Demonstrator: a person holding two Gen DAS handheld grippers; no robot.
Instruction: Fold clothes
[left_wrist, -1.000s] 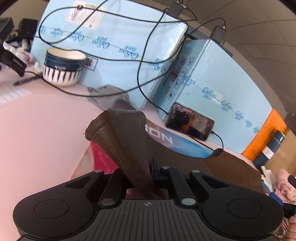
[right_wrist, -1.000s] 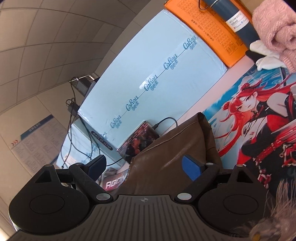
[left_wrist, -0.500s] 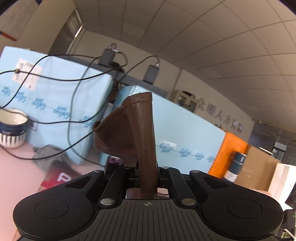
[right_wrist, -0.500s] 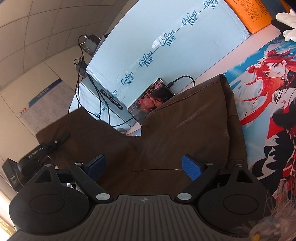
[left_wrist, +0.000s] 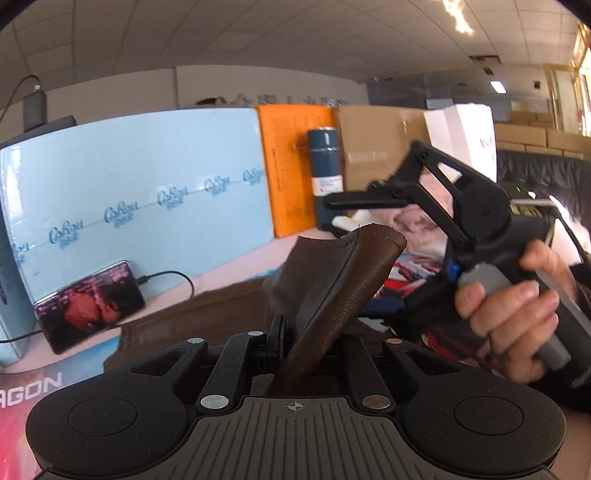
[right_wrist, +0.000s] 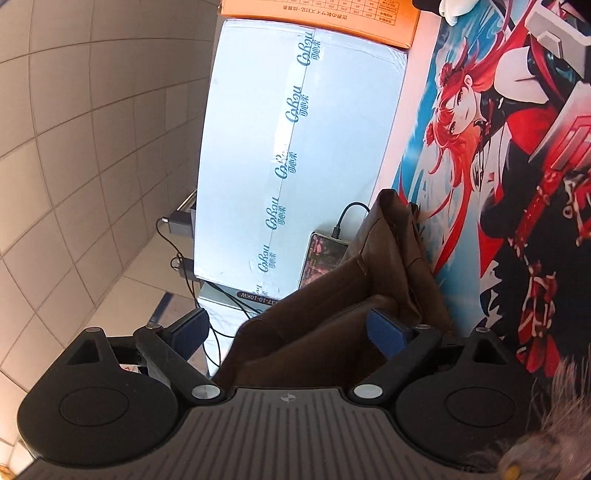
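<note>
A brown leather-like garment lies bunched on the printed desk mat. One stitched strip of the garment stands up between the fingers of my left gripper. The jaws are opening, and the pads still touch the strip. My right gripper is open wide, its blue pads on either side of the bunched garment without pressing it. In the left wrist view a person's hand holds the right gripper just to the right of the raised strip.
Light blue foam boxes line the back of the table. A phone on a cable leans against them. An orange box, a dark blue flask and a cardboard box stand further right, by pink fluffy cloth.
My left gripper swung right with the brown strip, from the bowl and cables to the phone and orange box. Its fingers stand slightly wider. The right gripper rolled, and the garment under it is more bunched.
</note>
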